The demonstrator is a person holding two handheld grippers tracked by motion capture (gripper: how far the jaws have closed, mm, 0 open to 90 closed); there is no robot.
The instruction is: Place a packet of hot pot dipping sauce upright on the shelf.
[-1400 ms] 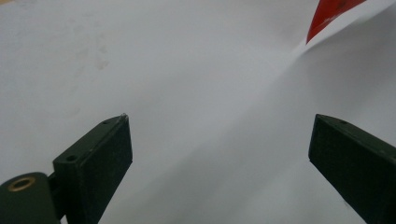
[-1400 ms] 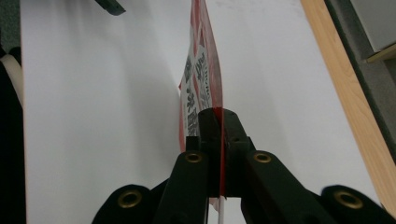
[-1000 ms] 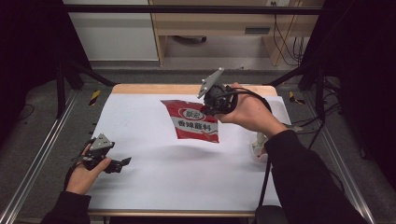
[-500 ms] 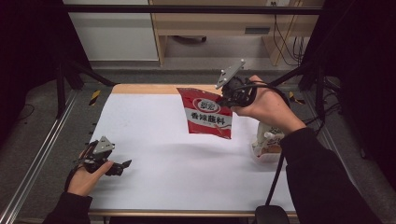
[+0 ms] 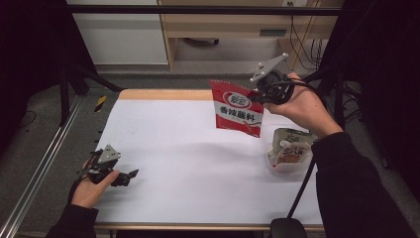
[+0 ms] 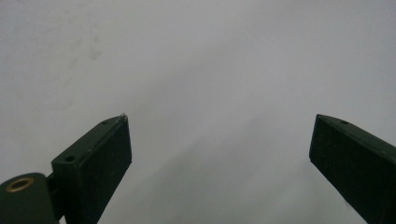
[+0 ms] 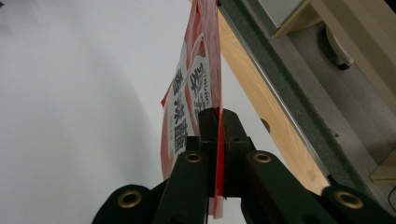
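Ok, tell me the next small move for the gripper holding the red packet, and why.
Probably carry the red packet rightward and down toward the clear tub. The right gripper is shut on the packet's edge, holding it in the air just left of the tub, which already holds another packet. The left gripper rests open.

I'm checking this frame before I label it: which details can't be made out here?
- High view: the contents of the clear tub are partly hidden by the sleeve.
- High view: the left tongs are too small to judge their opening.
- Right gripper view: the red packet appears edge-on, so its print is mostly unreadable.
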